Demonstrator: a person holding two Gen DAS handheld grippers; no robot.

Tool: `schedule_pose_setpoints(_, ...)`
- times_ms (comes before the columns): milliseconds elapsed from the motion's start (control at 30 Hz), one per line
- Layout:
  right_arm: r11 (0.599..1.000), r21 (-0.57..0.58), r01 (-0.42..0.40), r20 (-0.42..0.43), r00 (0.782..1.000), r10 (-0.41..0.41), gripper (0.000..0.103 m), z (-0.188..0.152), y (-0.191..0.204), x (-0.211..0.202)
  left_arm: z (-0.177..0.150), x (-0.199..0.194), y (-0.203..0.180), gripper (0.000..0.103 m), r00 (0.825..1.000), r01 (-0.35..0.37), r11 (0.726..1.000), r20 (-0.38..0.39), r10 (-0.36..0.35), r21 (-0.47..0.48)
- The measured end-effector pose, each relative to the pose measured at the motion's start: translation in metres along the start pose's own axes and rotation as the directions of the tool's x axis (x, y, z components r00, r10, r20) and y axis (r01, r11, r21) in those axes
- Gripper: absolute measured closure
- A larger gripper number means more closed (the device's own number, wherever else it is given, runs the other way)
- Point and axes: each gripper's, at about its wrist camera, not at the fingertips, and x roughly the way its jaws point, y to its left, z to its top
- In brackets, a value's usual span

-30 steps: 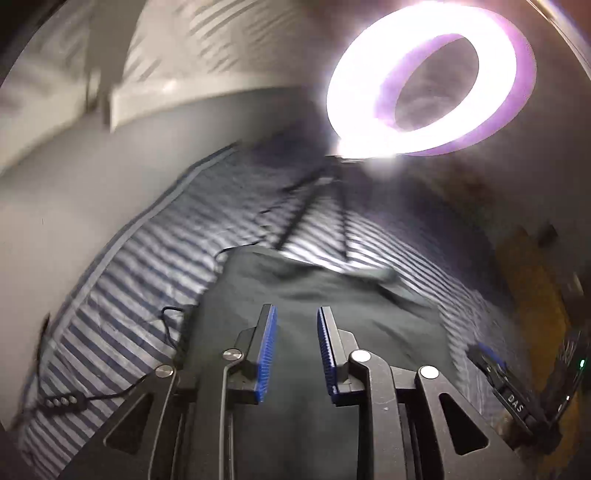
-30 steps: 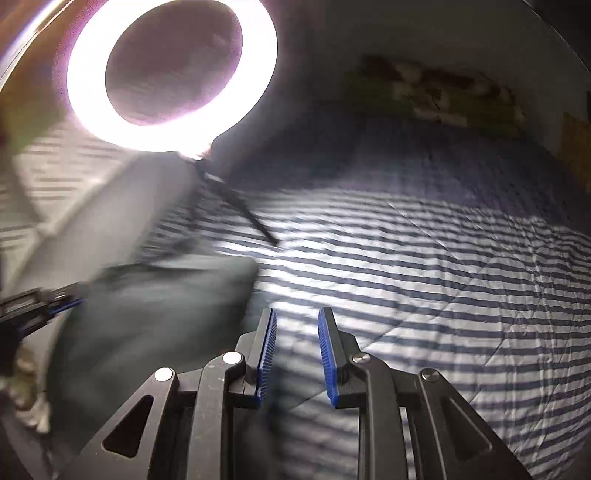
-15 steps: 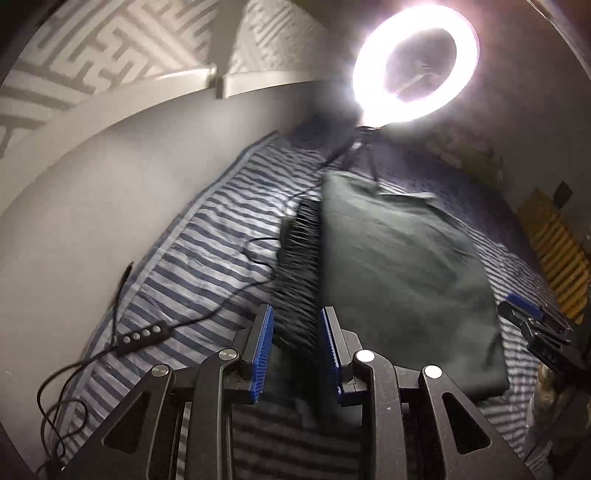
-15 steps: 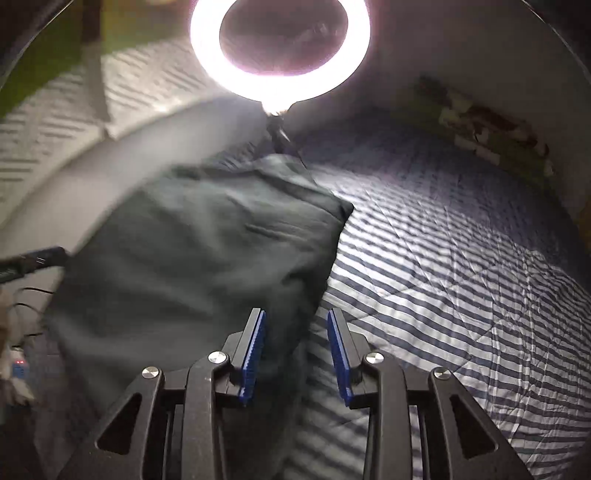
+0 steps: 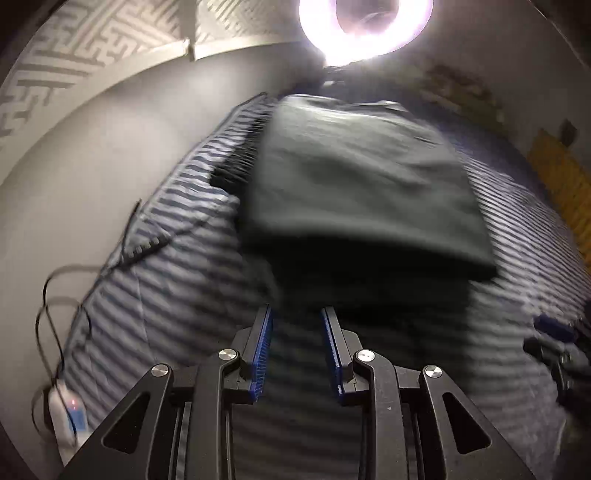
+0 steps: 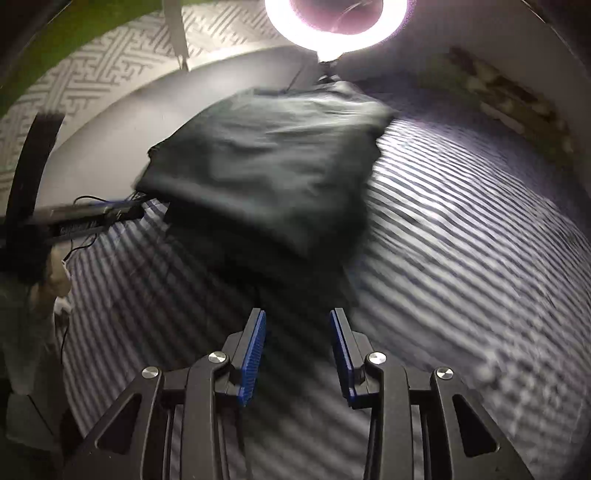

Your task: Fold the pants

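The dark green pants (image 5: 354, 177) lie folded in a flat rectangle on the striped bed cover (image 5: 166, 295), below the ring light. My left gripper (image 5: 296, 314) hovers over bare cover just short of the pants' near edge, open, with nothing between its blue pads. The right wrist view shows the same pants (image 6: 266, 162) ahead and slightly left. My right gripper (image 6: 298, 315) is also open and empty, over the striped cover (image 6: 461, 240). The left gripper (image 6: 85, 218) shows at the left of that view, and the right gripper (image 5: 554, 332) at the right edge of the left wrist view.
A bright ring light (image 5: 365, 26) on a small tripod stands at the far end of the bed. A black cable (image 5: 48, 314) with an inline remote (image 5: 144, 247) and a white adaptor (image 5: 68, 417) runs along the left edge. A grey padded wall (image 5: 74, 166) borders that side.
Both grippers have drawn back from the pants toward the near side of the bed. The pants now lie ahead of the fingers. The right jaws stand wider than a second ago.
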Motion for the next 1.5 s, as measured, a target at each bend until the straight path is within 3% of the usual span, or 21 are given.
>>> schedule_pose_setpoints(233,0.998,0.059,0.011,0.117,0.993,-0.018,0.070,-0.048,-0.012,-0.104,-0.054,-0.121,-0.065,0.054,0.991,0.044,0.999,0.123,-0.047,0.024)
schedule_pose_setpoints(400,0.998,0.061,0.019,0.209,0.977,-0.032,0.065,-0.081,-0.001,-0.172,-0.088,-0.207,-0.108,0.035,0.969,0.031,0.998,0.244,-0.045,0.064)
schedule_pose_setpoints(500,0.997,0.068,0.048,0.287,0.956,-0.065,0.058,-0.102,0.002,-0.209,-0.113,-0.246,-0.128,0.031,0.957,0.035,0.997,0.284,-0.054,0.072)
schedule_pose_setpoints(600,0.992,0.094,0.090,0.356,0.927,-0.118,0.042,-0.123,0.002,-0.239,-0.136,-0.272,-0.146,0.019,0.950,0.034,0.995,0.306,-0.060,0.089)
schedule_pose_setpoints(700,0.987,0.129,0.100,0.385,0.912,-0.143,0.035,-0.142,0.001,-0.261,-0.156,-0.288,-0.157,0.016,0.946,0.033,0.994,0.317,-0.064,0.103)
schedule_pose_setpoints(867,0.984,0.148,0.102,0.382,0.912,-0.152,0.026,-0.167,0.004,-0.274,-0.180,-0.294,-0.157,0.008,0.944,0.027,0.995,0.326,-0.055,0.091)
schedule_pose_setpoints(1233,0.986,0.163,0.042,0.308,0.947,-0.091,0.026,-0.199,0.018,-0.242,-0.210,-0.267,-0.132,0.005,0.973,-0.021,1.000,0.229,0.016,0.018)
schedule_pose_setpoints(1500,0.987,0.157,0.042,0.319,0.943,-0.090,0.026,-0.199,0.023,-0.239,-0.208,-0.263,-0.127,0.005,0.976,-0.039,0.999,0.216,0.036,0.006)
